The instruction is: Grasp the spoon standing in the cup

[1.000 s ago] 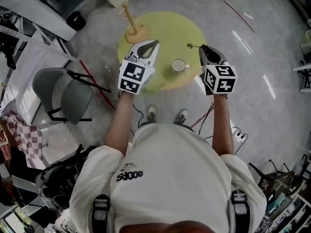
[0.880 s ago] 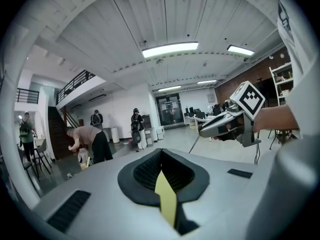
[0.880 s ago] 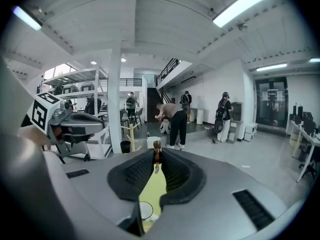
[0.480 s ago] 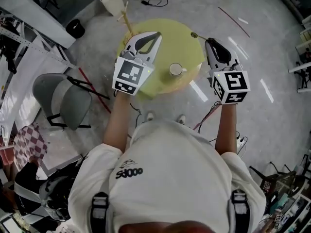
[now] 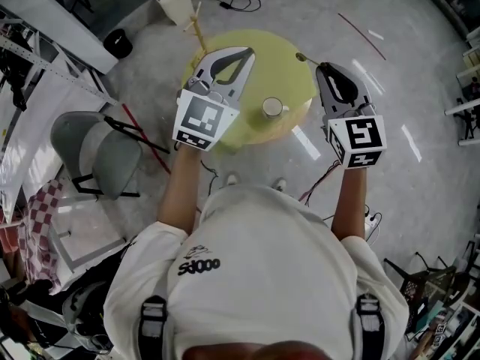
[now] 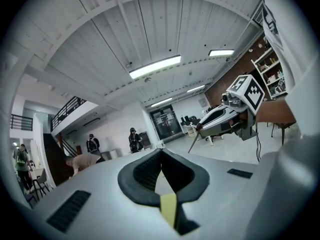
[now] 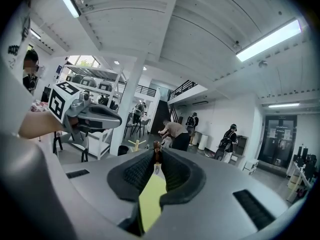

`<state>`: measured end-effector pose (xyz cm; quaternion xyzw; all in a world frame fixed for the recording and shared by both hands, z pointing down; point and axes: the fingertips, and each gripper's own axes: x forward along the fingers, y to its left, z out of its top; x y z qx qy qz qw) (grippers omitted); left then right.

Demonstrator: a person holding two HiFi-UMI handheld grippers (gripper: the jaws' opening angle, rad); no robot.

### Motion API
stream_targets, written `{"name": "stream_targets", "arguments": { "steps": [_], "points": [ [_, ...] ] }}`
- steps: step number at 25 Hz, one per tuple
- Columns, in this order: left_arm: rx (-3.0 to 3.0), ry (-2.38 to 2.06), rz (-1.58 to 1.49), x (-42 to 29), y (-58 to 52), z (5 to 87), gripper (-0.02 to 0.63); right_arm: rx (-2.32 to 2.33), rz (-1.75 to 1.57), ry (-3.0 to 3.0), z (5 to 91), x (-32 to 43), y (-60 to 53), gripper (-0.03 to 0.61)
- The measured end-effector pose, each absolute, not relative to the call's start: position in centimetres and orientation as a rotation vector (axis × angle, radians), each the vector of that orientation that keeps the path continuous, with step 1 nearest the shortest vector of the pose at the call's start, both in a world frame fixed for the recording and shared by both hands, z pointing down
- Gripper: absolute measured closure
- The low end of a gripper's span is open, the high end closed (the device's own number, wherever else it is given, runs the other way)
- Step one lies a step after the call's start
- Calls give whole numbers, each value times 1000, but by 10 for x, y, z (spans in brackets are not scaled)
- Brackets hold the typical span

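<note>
A white cup (image 5: 272, 108) stands near the front edge of the round yellow table (image 5: 276, 57), with no spoon in it. The spoon (image 5: 301, 55) sticks out past the tips of my right gripper (image 5: 318, 67), which is shut on its handle and held up over the table's right edge. In the right gripper view the thin handle (image 7: 156, 153) is pinched between the pads. In the left gripper view the spoon (image 6: 195, 138) hangs slanted from the right gripper (image 6: 220, 115). My left gripper (image 5: 247, 52) is raised over the table's left side, shut and empty (image 6: 160, 154).
A grey folding chair (image 5: 97, 152) stands left of the table. A wooden stand (image 5: 196, 22), a white bin (image 5: 176, 1) and a black bin (image 5: 118, 43) are behind it. Cables lie on the floor (image 5: 322, 175). People stand far off (image 7: 230, 141).
Both grippers have risen and moved away from the person. The right one has carried the spoon from beside the cup out to the table's right edge.
</note>
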<state>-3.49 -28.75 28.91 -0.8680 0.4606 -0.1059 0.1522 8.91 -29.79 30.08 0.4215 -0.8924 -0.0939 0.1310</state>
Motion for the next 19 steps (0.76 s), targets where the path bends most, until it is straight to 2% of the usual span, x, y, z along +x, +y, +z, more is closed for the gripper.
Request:
{"name": "stream_targets", "arguments": {
  "steps": [19],
  "points": [
    [-2529,1351,-331,-50,-296,311,584,1176,-228,-2567,321,77,-307,514]
  ]
}}
